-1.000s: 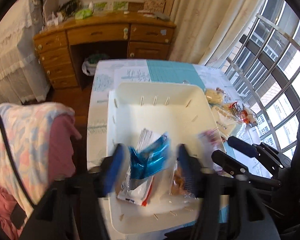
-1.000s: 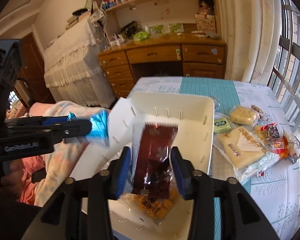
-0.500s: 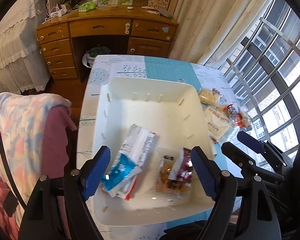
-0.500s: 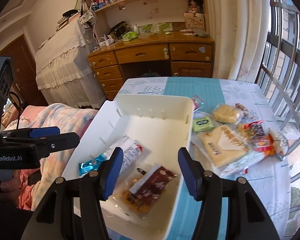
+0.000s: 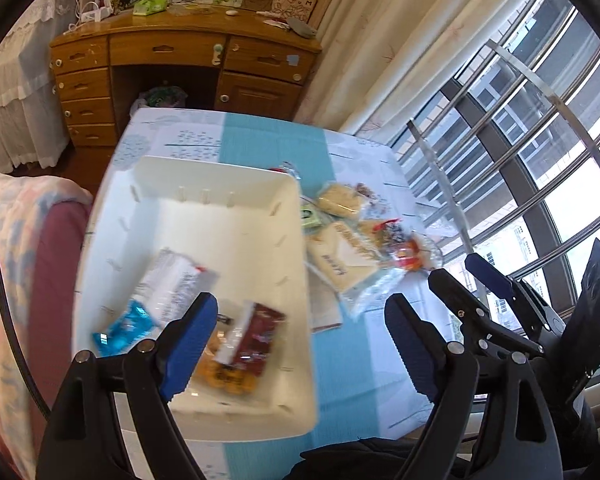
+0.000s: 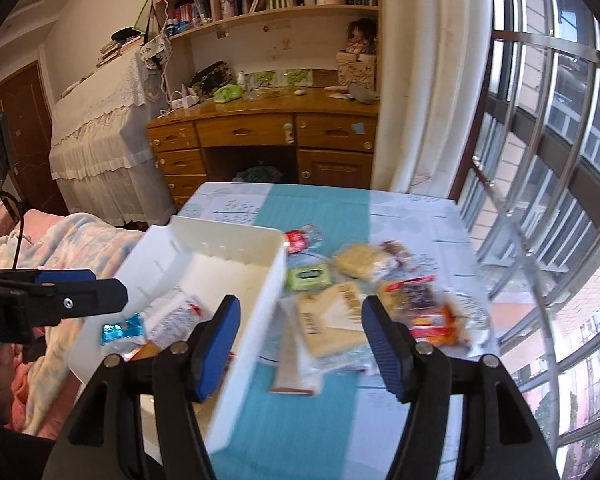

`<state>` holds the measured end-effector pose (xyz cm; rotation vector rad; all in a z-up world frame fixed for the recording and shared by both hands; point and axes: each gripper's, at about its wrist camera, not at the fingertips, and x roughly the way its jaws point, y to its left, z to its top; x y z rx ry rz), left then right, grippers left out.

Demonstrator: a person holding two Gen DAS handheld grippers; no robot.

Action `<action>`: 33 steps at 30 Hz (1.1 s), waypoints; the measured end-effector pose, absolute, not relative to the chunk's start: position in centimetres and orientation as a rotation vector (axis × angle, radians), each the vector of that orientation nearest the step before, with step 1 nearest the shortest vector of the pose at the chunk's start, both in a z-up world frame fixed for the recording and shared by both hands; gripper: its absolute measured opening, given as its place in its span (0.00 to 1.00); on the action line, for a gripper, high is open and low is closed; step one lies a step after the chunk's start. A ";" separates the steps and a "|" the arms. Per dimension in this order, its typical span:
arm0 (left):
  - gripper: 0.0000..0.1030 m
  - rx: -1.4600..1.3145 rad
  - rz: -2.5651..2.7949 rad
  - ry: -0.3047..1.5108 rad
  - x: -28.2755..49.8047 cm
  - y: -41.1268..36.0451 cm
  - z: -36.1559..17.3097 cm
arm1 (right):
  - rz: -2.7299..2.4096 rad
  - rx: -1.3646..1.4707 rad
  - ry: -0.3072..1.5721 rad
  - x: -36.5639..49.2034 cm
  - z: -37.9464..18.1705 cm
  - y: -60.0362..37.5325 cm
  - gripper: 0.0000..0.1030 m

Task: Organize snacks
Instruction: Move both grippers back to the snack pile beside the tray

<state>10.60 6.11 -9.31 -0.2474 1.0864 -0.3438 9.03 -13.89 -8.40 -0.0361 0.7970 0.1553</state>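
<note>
The white basket [image 5: 220,168] [image 6: 228,228] holds a blue-and-white snack pack [image 5: 160,292] [image 6: 172,312] and a dark red pack [image 5: 256,332]. My left gripper [image 5: 296,332] hovers over the basket's right rim, jaws opening with nothing between them. My right gripper [image 6: 302,324] hangs above the loose snacks right of the basket, jaws opening and empty. Under it lie a beige wafer pack [image 6: 332,316] [image 5: 348,260], a green packet [image 6: 308,276], a yellow cake pack [image 6: 360,258] and a red-orange pack [image 6: 424,308].
The table [image 5: 340,360] wears a blue-and-white cloth. A small red packet [image 6: 298,238] lies behind the basket. A blanket-covered seat [image 5: 20,220] stands left of the table, a wooden desk [image 6: 260,132] behind it, and window bars [image 5: 500,120] to the right.
Both grippers let go of their packs, which now lie in the basket. Both opened and moved right, the right one from over the basket to over the loose snacks.
</note>
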 end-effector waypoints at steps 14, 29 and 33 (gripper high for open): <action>0.85 -0.363 -0.334 1.165 11.3 -2.3 -12.5 | 0.122 -0.137 0.808 9.7 -9.2 -22.0 0.68; 0.87 -0.575 -0.117 1.402 14.3 -7.3 -21.3 | 0.109 -0.238 0.896 12.8 -13.9 -28.1 0.70; 0.87 -0.630 -0.036 1.438 15.6 -7.8 -23.4 | 0.118 -0.253 0.922 13.6 -15.6 -28.8 0.70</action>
